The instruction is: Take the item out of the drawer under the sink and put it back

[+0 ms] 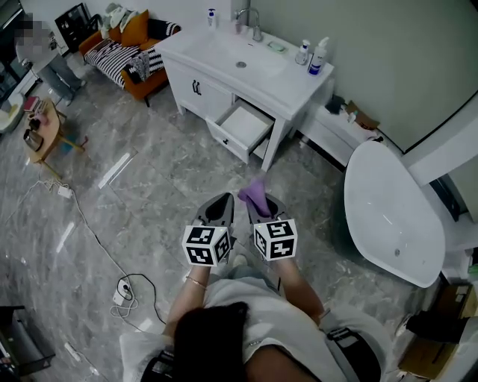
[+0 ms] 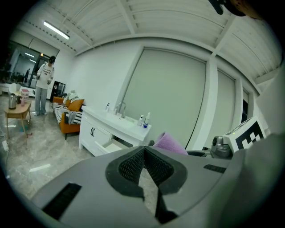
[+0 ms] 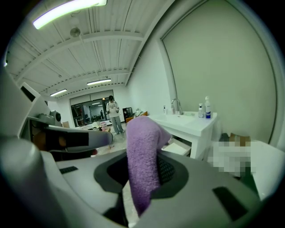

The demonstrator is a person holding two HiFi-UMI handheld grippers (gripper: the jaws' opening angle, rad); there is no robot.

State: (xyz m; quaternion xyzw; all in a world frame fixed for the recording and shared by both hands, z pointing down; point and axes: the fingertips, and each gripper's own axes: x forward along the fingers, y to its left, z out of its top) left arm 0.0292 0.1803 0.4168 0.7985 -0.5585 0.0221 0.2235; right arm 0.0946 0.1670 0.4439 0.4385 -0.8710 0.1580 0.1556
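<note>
My right gripper (image 1: 258, 203) is shut on a folded purple towel (image 1: 254, 195), which sticks up between its jaws (image 3: 141, 156) in the right gripper view. The towel (image 2: 170, 143) also shows beyond the left gripper's jaws. My left gripper (image 1: 221, 207) hangs beside the right one, shut with nothing in it (image 2: 143, 156). Both are held over the marble floor, a short way in front of the white sink cabinet (image 1: 246, 71). Its lower drawer (image 1: 243, 128) stands pulled out, and its inside looks white and bare.
Bottles (image 1: 317, 56) stand on the sink top by the tap (image 1: 252, 21). A white bathtub (image 1: 392, 216) lies to the right. An orange sofa (image 1: 127, 45) and a small wooden table (image 1: 41, 130) stand at the far left. A cable and plug (image 1: 121, 292) lie on the floor. A person (image 2: 43, 87) stands far off.
</note>
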